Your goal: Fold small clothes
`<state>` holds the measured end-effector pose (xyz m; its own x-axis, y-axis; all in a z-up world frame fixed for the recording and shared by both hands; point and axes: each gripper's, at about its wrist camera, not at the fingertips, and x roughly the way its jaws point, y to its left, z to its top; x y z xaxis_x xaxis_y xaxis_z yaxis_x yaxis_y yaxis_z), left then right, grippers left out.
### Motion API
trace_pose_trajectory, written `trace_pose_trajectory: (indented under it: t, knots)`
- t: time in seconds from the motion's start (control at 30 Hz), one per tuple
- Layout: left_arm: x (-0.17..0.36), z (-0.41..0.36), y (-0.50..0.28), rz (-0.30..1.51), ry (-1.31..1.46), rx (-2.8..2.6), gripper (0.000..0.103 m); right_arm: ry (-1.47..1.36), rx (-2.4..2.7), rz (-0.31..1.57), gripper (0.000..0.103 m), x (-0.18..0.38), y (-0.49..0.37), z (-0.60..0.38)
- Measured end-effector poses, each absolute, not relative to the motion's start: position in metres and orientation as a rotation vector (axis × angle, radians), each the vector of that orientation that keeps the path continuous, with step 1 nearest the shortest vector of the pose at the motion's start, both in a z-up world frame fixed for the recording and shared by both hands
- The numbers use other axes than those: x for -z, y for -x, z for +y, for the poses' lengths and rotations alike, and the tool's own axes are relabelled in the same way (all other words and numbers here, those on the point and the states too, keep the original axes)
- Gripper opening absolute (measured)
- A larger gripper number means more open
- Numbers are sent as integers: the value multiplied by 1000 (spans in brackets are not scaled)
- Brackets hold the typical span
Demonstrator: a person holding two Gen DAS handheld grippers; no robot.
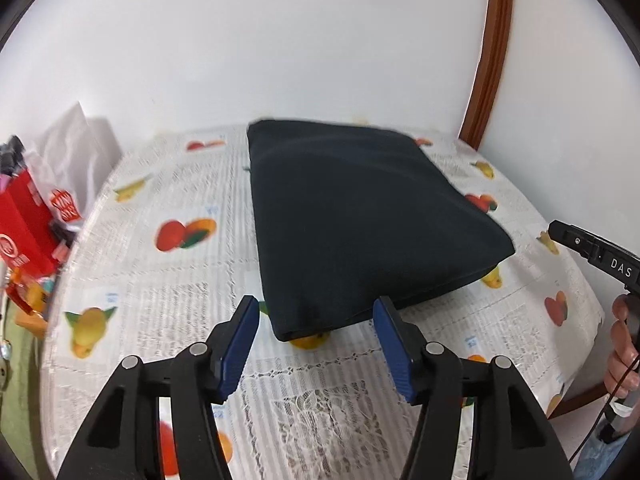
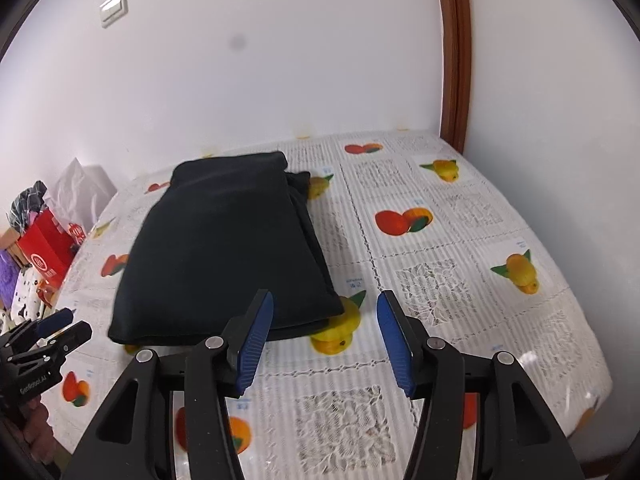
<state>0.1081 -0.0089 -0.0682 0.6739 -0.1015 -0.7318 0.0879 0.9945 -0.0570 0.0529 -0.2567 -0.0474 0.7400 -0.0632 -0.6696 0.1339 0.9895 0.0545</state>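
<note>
A black garment (image 1: pixel 352 216) lies folded into a thick rectangle on the fruit-print tablecloth (image 1: pixel 168 288). It also shows in the right wrist view (image 2: pixel 224 256). My left gripper (image 1: pixel 316 312) is open and empty, held just short of the garment's near edge. My right gripper (image 2: pixel 325 312) is open and empty, near the garment's near right corner. The right gripper's body shows at the right edge of the left wrist view (image 1: pixel 596 252). The left gripper shows at the lower left of the right wrist view (image 2: pixel 48 336).
A red bag (image 1: pixel 24 224) and white plastic bag (image 1: pixel 76 148) sit at the table's left edge, with spotted clothes (image 2: pixel 24 300) beside them. White walls stand behind the table. A brown wooden frame (image 2: pixel 454 52) rises at the back right.
</note>
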Motion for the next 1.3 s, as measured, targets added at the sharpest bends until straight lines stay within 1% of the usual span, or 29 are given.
trace_pose_trajectory:
  t: [0.07,0.1,0.13,0.2,0.23,0.3,0.37,0.43,0.6,0.93,1.3]
  knots:
    - [55,-8,-98,798,26,100,64,-89,116,717,56,36,-43,-248]
    - [50,-7,-94,784,31,97,67,-86,125,709,63,31,-39,-245]
    - [45,-7,-90,773,32,92,69,-80,136,699,76,26,-32,-241]
    - [36,-8,-80,753,31,86,71,-69,146,662,90,16,-18,-234]
    - [31,-8,-74,743,25,88,72,-65,150,639,93,11,-10,-231]
    - [24,-9,-61,718,19,83,76,-45,171,613,94,3,5,-224]
    - [17,-10,-50,704,17,79,77,-27,203,611,95,-2,14,-220]
    - [10,-10,-39,695,21,77,81,-14,217,601,100,-6,26,-216]
    - [-3,-10,-12,660,0,52,83,13,240,594,101,-13,57,-206]
    - [-7,-13,20,638,1,38,84,27,239,579,101,-18,102,-195]
    - [-3,-9,26,645,21,31,84,45,245,569,101,-19,114,-188]
